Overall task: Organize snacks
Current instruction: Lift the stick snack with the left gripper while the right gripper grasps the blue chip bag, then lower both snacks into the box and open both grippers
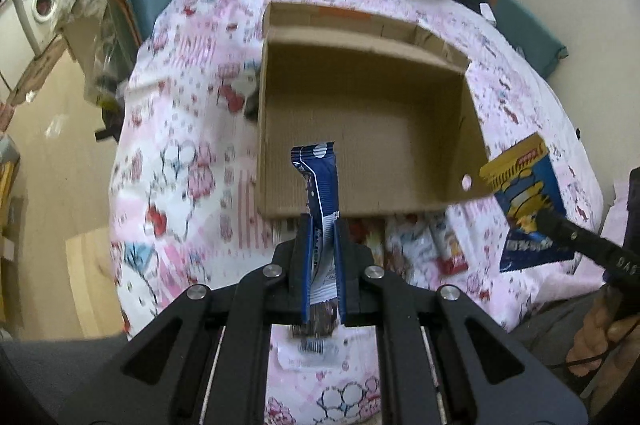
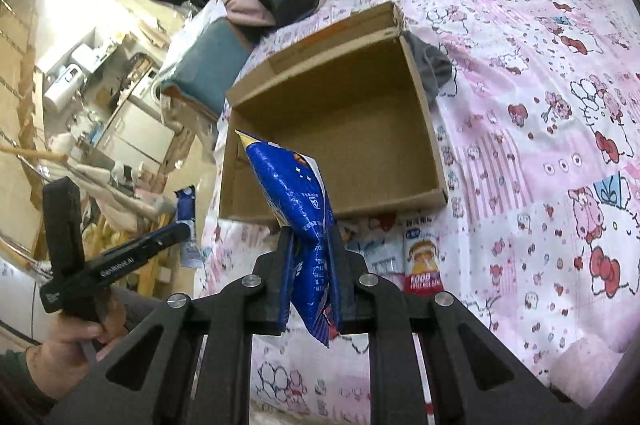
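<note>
- the left gripper (image 1: 322, 225) has its jaws pinched nearly together on a narrow blue and white snack packet (image 1: 320, 193), which stands upright out of the jaws; its barcode end hangs below them.
- the right gripper (image 2: 310, 237) has its jaws closed close on a crumpled blue snack bag (image 2: 296, 201), whose top leans left above the jaws.
- ahead of both pairs of jaws lies an open cardboard box (image 1: 470, 123), flaps up, on a pink cartoon-print bedspread (image 1: 180, 153).
- only the left view shows the blue bag's yellow cartoon face, at far right of its jaws, by the box's near right corner.
- only the right view shows the left hand (image 2: 68, 349) on its gripper handle, far left of the jaws.
- just right of the right jaws, below the box's near edge, lies a red and white snack pack (image 2: 422, 253); the left view blurs it.
</note>
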Demonstrator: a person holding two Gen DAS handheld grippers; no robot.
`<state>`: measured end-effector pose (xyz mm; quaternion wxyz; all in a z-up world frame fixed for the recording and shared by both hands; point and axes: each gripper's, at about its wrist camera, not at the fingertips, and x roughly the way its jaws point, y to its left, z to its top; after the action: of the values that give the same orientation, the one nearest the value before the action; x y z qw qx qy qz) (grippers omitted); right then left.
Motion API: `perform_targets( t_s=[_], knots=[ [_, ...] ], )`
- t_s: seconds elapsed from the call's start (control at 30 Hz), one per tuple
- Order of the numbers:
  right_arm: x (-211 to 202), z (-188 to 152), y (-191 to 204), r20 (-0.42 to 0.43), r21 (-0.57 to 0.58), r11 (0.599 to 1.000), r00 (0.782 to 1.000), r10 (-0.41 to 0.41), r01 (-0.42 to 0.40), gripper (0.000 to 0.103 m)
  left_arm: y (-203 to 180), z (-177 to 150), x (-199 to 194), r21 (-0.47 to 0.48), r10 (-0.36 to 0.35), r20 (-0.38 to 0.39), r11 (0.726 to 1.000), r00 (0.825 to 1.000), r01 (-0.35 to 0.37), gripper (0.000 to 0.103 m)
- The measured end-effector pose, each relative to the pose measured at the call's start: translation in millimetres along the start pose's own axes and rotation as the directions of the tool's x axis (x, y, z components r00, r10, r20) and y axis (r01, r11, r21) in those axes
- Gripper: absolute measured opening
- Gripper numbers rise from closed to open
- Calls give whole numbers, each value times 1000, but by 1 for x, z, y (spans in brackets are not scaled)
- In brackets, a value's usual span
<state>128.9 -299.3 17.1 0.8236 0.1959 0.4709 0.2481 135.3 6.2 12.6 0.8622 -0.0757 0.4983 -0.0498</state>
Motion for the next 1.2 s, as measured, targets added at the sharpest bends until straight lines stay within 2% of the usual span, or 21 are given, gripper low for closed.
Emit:
perform_targets(
  t_s=[0.27,0.67,0.93,1.2],
  knots=[
    [5,23,-9,58,23,1000,998,16,-17,16,-19,41,13,59,6,32,998,999,-8,7],
    [34,53,-23,59,48,999,998,-19,16,16,-38,69,58,103,10,19,995,1000,-12,7],
    [68,61,-26,4,51,998,999,-42,42,16,-46,69,84,152,9,58,988,998,-17,8],
    [84,54,-28,-18,59,996,998,-67,68,16,-30,63,102,90,-22,34,996,999,18,8]
  ],
)
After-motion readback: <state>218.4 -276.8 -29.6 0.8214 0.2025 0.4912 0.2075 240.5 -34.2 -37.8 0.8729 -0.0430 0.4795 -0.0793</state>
